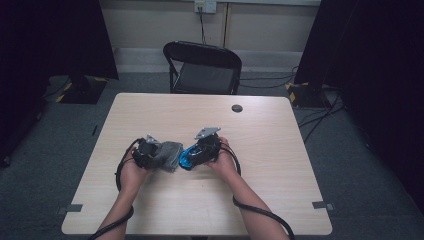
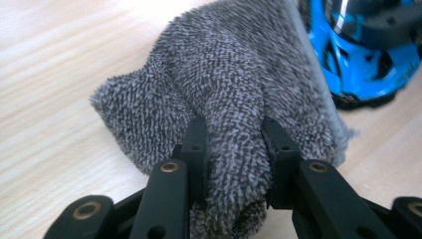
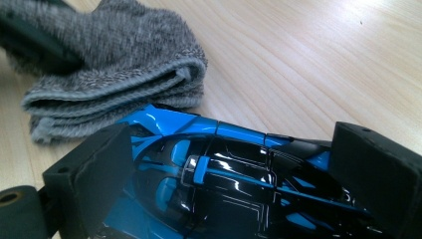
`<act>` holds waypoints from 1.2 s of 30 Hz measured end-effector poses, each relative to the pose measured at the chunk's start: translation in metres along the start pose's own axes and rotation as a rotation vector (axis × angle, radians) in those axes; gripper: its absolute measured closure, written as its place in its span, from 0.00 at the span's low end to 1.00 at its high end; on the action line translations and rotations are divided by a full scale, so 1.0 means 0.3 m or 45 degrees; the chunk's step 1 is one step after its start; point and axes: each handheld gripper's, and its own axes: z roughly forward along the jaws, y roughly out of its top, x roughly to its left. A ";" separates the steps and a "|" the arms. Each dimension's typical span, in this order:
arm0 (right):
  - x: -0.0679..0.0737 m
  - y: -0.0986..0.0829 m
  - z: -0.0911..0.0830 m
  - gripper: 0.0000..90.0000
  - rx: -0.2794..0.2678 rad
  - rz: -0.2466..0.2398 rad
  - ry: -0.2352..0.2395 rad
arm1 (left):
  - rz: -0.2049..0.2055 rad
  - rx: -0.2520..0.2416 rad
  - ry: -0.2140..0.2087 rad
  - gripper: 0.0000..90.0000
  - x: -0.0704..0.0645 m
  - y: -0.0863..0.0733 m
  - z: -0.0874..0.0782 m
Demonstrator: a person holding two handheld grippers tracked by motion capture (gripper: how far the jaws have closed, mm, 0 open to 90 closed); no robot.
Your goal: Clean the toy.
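Near the middle of the wooden table (image 1: 280,150), the left gripper (image 2: 234,149) has its jaws pinched on a fold of the grey cloth (image 2: 224,74), which lies bunched on the tabletop. Just beside it, touching the cloth's edge, the right gripper (image 3: 234,174) clamps the blue and black toy car (image 3: 224,184) between its jaws

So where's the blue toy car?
In the high view, the blue toy car sits mid-table in the right gripper, just right of the grey cloth.
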 end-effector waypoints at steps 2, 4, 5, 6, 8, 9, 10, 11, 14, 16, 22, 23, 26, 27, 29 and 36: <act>0.000 0.002 0.000 0.04 0.004 0.000 0.000 | 0.011 0.016 -0.027 0.77 -0.009 0.000 -0.007; 0.000 0.002 0.000 0.04 0.006 0.000 0.000 | 0.037 0.042 -0.048 0.77 -0.020 0.000 -0.016; 0.000 0.002 0.000 0.04 0.004 0.001 -0.001 | 0.043 0.044 -0.058 0.77 -0.025 -0.003 -0.019; 0.000 0.002 0.001 0.04 0.004 0.001 -0.002 | 0.051 0.055 -0.065 0.77 -0.027 -0.004 -0.023; 0.001 0.001 0.001 0.04 0.002 0.003 -0.003 | 0.061 0.063 -0.083 0.77 -0.035 -0.011 -0.029; 0.001 0.001 0.001 0.04 0.003 0.005 -0.004 | 0.060 0.059 -0.092 0.77 -0.038 -0.014 -0.031; 0.002 0.002 0.001 0.04 0.003 0.005 -0.005 | 0.061 0.064 -0.114 0.77 -0.041 -0.019 -0.035; 0.002 0.002 0.001 0.04 0.003 0.004 -0.007 | 0.064 0.065 -0.118 0.77 -0.045 -0.024 -0.039; 0.003 0.003 0.001 0.04 0.006 0.008 -0.010 | 0.084 0.065 -0.142 0.77 -0.061 -0.039 -0.048; 0.004 0.004 0.002 0.04 0.007 0.011 -0.013 | 0.087 0.063 -0.148 0.77 -0.071 -0.046 -0.052; 0.006 0.007 0.003 0.04 0.016 0.017 -0.019 | 0.123 0.069 -0.173 0.77 -0.109 -0.062 -0.066; 0.007 0.007 0.003 0.04 0.016 0.020 -0.023 | 0.123 0.070 -0.177 0.77 -0.115 -0.063 -0.066; 0.008 0.007 0.003 0.04 0.018 0.022 -0.026 | 0.132 0.074 -0.194 0.77 -0.137 -0.067 -0.069; 0.008 0.008 0.003 0.04 0.019 0.022 -0.026 | 0.136 0.077 -0.198 0.77 -0.144 -0.068 -0.070; 0.008 0.008 0.003 0.04 0.020 0.023 -0.026 | 0.141 0.079 -0.215 0.77 -0.158 -0.069 -0.069; 0.008 0.010 0.003 0.04 0.024 0.022 -0.027 | 0.191 0.084 -0.274 0.77 -0.223 -0.056 -0.056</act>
